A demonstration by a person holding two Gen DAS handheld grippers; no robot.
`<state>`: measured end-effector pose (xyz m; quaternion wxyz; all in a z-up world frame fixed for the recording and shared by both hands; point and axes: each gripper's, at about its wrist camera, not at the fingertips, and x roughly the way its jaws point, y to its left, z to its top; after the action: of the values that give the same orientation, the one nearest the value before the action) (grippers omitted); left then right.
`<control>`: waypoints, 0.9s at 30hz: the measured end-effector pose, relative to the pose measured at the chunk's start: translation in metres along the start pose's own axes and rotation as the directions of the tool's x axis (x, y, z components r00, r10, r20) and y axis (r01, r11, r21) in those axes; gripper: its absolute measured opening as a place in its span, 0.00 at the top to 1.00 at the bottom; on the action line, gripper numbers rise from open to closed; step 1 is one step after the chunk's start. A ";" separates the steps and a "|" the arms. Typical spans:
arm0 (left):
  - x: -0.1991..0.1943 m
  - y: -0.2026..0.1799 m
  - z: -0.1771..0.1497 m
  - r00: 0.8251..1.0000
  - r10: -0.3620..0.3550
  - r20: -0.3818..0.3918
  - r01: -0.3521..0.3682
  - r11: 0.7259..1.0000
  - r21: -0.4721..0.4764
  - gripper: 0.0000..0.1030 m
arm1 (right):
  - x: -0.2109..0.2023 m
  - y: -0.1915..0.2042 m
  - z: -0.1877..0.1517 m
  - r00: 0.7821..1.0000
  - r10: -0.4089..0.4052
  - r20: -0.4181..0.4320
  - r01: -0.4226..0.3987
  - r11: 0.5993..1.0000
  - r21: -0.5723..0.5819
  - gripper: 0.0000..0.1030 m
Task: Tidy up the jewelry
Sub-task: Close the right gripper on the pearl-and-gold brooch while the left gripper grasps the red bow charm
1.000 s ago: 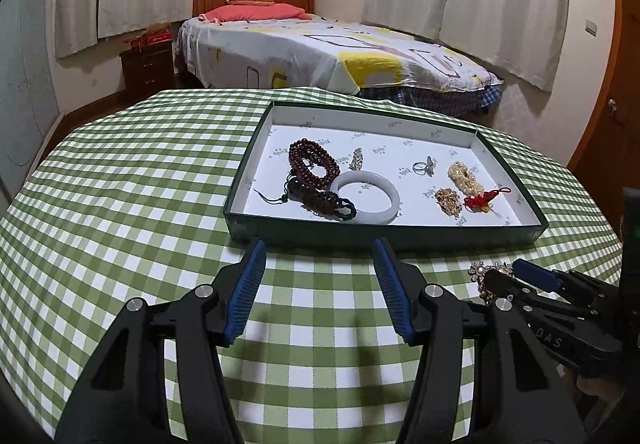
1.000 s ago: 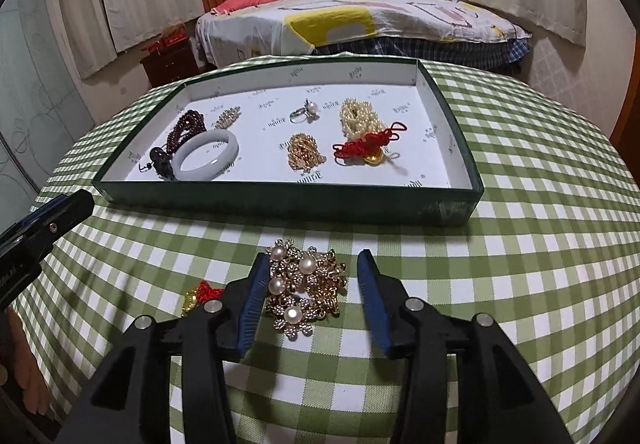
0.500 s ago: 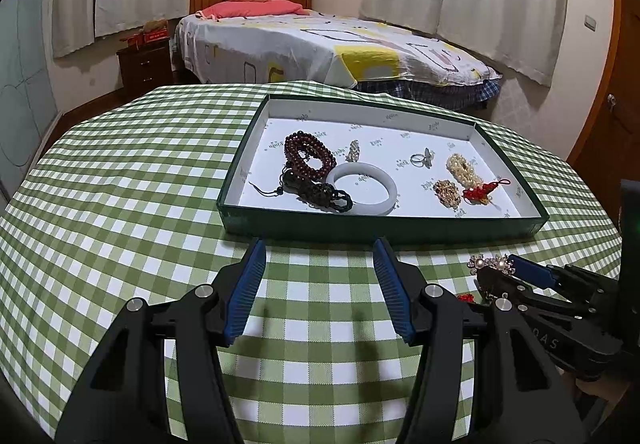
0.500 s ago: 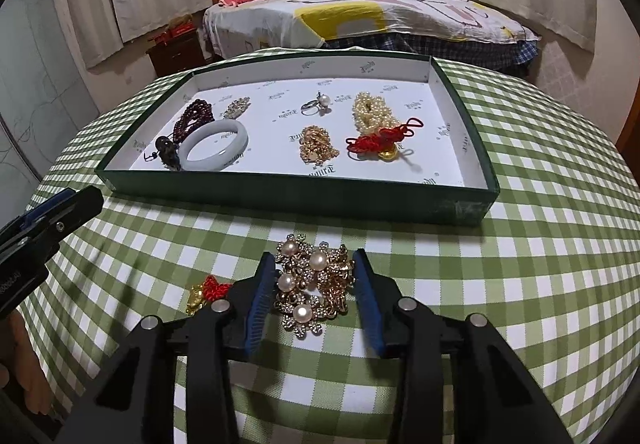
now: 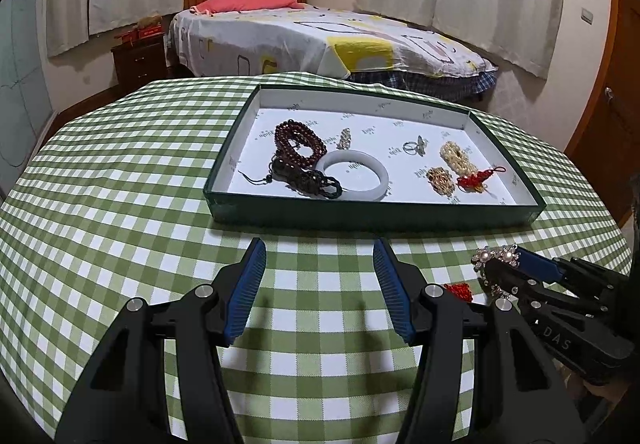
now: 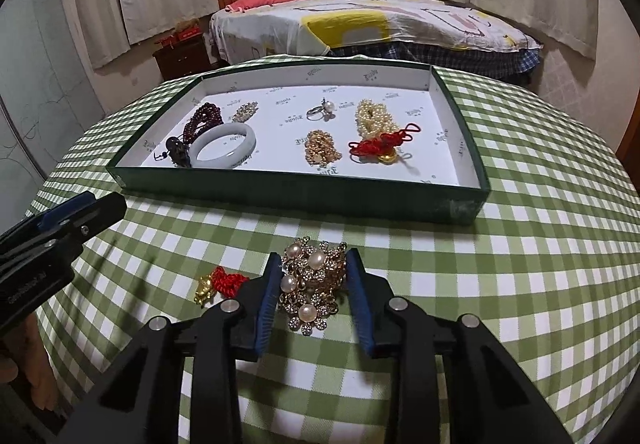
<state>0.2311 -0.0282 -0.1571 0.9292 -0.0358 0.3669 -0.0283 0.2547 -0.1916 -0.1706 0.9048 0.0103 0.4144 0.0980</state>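
Observation:
A green tray (image 6: 280,193) with a white lining sits on the checked table and holds a white bangle (image 6: 222,140), dark bead strings (image 6: 202,118), a ring (image 6: 320,110), a pearl piece (image 6: 372,116), a gold chain (image 6: 320,148) and a red knot charm (image 6: 380,148). My right gripper (image 6: 314,282) is shut on a pearl and rhinestone bracelet (image 6: 312,280), just in front of the tray; it also shows in the left wrist view (image 5: 496,264). A small red and gold charm (image 6: 218,282) lies left of it. My left gripper (image 5: 320,284) is open and empty above the cloth.
The round table (image 5: 100,184) has a green checked cloth. The tray (image 5: 360,212) stands at its middle back. A bed (image 5: 320,40) and a nightstand (image 5: 138,58) stand behind, with curtains on the walls. The table edge curves close at left and right.
My right gripper's fingers have closed in on the pearl bracelet and grip it. The left gripper has stayed open, and its view has drawn back a little from the tray.

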 end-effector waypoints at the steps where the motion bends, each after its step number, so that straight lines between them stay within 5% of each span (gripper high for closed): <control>1: 0.000 -0.001 -0.001 1.000 -0.002 -0.002 0.002 1.000 0.002 0.47 | -0.002 -0.002 -0.001 1.000 -0.005 0.003 0.005 1.000 0.001 0.67; 20: 0.011 -0.044 -0.015 0.995 -0.082 -0.055 0.086 0.992 0.087 0.48 | -0.016 -0.025 -0.003 0.999 -0.024 0.026 0.023 0.998 0.055 0.67; 27: 0.017 -0.063 -0.019 0.988 -0.126 -0.092 0.137 0.984 0.117 0.55 | -0.020 -0.032 -0.004 0.999 -0.027 0.035 0.024 0.997 0.075 0.67</control>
<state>0.2285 -0.0934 -0.1770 0.9095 -0.0016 0.3999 -0.1136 0.2450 -0.2267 -0.1616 0.9122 0.0408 0.4014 0.0707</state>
